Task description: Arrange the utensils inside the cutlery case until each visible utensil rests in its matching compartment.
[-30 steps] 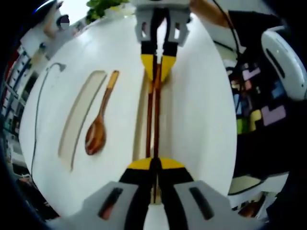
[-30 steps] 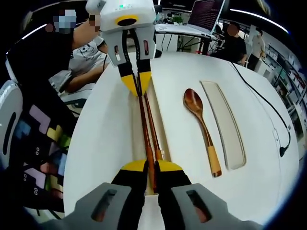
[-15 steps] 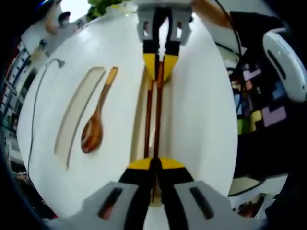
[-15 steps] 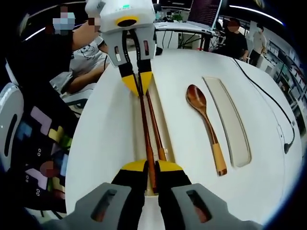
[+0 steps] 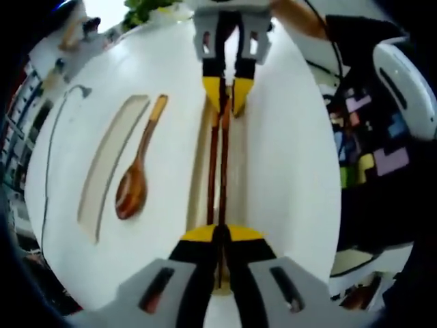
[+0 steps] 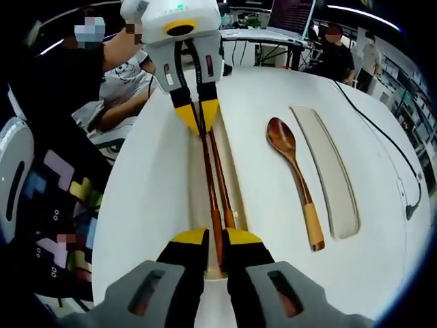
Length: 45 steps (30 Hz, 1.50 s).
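Chopsticks [image 5: 218,167]: pair lying lengthwise in the narrow slot [image 5: 237,171] of the white cutlery case [image 5: 287,150], running 12 to 6 o'clock in the left gripper view.
Left gripper [image 5: 220,236]: jaws pinched narrow on one end of the chopsticks; that end hidden under the yellow tips.
Right gripper [image 6: 217,239]: jaws narrow around the opposite end; firm contact unclear.
Spoon [image 6: 295,178]: on the case top, beside the wide slot [image 6: 331,171], not in it.
Cable [image 6: 392,160]: at 3 o'clock, partly cut off.

A white bench [image 6: 157,184] carries a wooden spoon [image 6: 293,178] lying on its surface just beside an empty recessed slot [image 6: 328,171]. A dark cable [image 6: 382,143] is laid near one edge.
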Tool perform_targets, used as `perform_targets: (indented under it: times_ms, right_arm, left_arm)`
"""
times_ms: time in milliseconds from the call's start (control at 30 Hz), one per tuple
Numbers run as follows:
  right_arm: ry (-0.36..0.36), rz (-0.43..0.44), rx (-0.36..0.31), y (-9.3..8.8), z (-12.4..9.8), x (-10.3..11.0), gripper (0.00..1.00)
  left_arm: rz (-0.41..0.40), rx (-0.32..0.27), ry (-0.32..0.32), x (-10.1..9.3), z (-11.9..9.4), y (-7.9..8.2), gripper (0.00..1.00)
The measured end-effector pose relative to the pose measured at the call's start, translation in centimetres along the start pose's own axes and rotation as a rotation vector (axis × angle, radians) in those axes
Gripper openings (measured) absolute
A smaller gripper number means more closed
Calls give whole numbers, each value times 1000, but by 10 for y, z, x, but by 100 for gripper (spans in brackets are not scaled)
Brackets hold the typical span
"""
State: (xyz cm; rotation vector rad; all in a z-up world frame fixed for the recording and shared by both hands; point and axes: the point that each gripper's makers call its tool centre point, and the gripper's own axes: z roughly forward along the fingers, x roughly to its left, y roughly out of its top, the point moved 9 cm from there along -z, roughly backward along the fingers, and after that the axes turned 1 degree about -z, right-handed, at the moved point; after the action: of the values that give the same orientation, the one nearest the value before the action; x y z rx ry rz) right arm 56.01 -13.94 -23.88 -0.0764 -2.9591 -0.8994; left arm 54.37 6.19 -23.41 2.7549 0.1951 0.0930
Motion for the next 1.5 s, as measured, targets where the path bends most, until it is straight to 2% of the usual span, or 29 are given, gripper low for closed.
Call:
perform_targets:
  times_ms: [167, 333, 433, 500, 667, 833, 967, 1133, 1167, 1233, 1267, 1367, 1500]
  right_arm:
    - [-20, -15, 0, 2, -5, 1, 9]
    - [-33, -13, -10, 3, -7, 3, 9]
    - [-65, -20, -25, 4, -12, 1, 9]
    - [-72, -11, -41, 5, -15, 0, 9]
    - [-99, -5, -51, 5, -21, -6, 9]
    - [-112, -2, -58, 4, -24, -11, 10]
    - [-147, -19, -78, 7, -27, -19, 10]
    - [-183, -17, -83, 6, -28, -33, 12]
    - [-186, -15, -83, 6, -27, -35, 12]
    - [-193, -16, -79, 4, -27, -39, 12]
    - [-212, -29, -73, 3, -27, -42, 12]
    - [-235, -44, -50, 1, -27, -48, 13]
    - [-255, -56, -39, 2, -28, -59, 13]
  left_arm:
    - [-65, -54, -11, 2, -8, 2, 4]
    - [-80, -67, 16, 4, -14, 1, 4]
    - [-96, -80, 27, 4, -17, 0, 4]
    - [-136, -80, 58, 6, -19, -2, 5]
    - [-193, -117, 65, 12, -24, -3, 5]
    - [-170, -141, 115, 17, -26, -3, 7]
    - [-182, -132, 126, 26, -22, -7, 8]
    - [-229, -149, 161, 40, -19, -12, 9]
    - [-251, -157, 165, 43, -19, -13, 9]
    - [-358, -164, 187, 50, -19, -18, 7]
    - [-391, -204, 188, 56, -18, -19, 7]
    - [-550, -287, 126, 66, -18, -23, 7]
    - [-685, -360, 83, 77, -16, -29, 7]
